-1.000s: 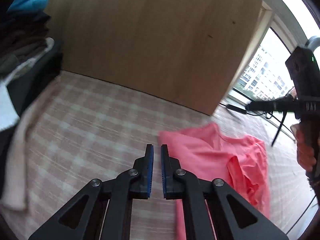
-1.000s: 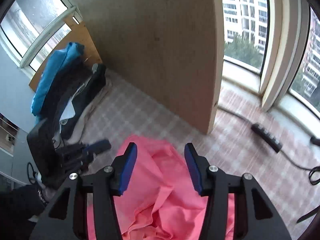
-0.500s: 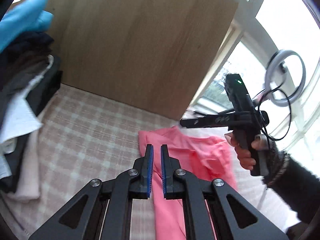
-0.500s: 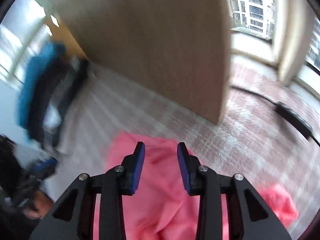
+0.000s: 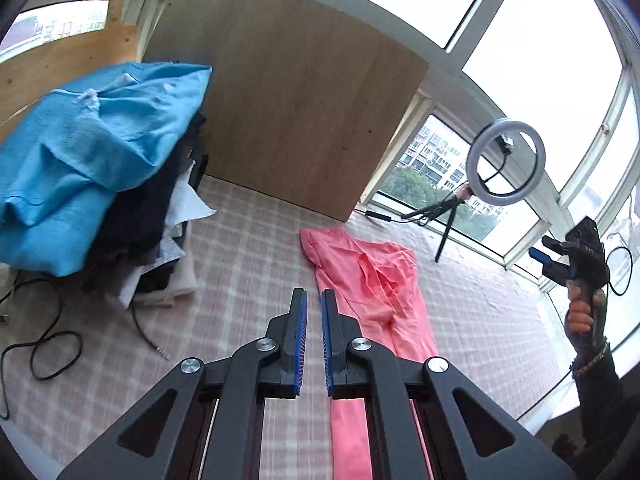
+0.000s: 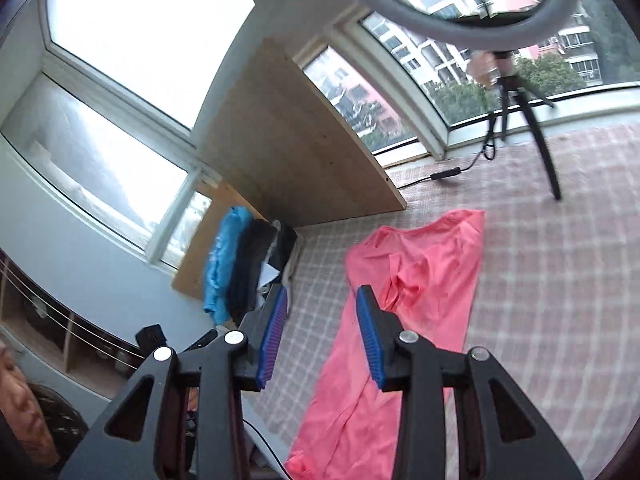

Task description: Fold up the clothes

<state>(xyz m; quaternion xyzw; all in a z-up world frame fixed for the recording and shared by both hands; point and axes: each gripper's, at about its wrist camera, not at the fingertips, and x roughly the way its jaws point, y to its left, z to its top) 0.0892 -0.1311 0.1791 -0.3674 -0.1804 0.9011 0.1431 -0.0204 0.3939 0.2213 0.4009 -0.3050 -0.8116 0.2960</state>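
While I hold both clear of the cloth:
Left gripper (image 5: 313, 308): nearly closed, empty.
Right gripper (image 6: 322, 310): open, empty.
Pink garment (image 6: 416, 280): spread beneath, ahead.

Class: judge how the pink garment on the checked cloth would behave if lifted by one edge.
The pink garment lies creased and bunched, so it is probably floppy and would drape. It looks thin, so likely light. Its folds would probably fall open.
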